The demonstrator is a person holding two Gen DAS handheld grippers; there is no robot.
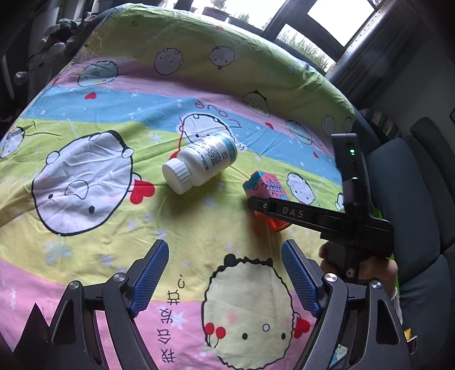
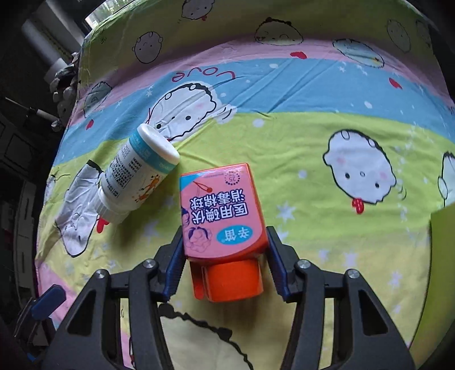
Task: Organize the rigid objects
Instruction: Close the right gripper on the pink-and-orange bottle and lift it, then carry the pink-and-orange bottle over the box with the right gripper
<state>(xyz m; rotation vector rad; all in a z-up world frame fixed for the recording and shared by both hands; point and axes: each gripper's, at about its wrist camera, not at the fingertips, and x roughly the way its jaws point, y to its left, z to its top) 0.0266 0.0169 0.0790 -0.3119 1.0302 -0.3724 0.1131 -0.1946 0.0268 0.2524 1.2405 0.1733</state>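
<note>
Covering table, cartoon-print cloth (image 1: 113,119), perhaps windows (image 1: 327,17) behind

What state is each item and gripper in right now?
White pill bottle: lying on its side, cap on, untouched.
Pink swab container: lying flat, orange cap on, between the right jaws.
Right gripper: closed on the container.
Left gripper: open, empty.

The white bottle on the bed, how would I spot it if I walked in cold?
Start at the cartoon bedsheet with pastel stripes. Near its middle, on the green stripe, the white bottle lies on its side, its ribbed cap towards the near edge. Its neighbour, the pink box with an orange cap, is flat-sided; the bottle is round, with a teal band near its base.
</note>
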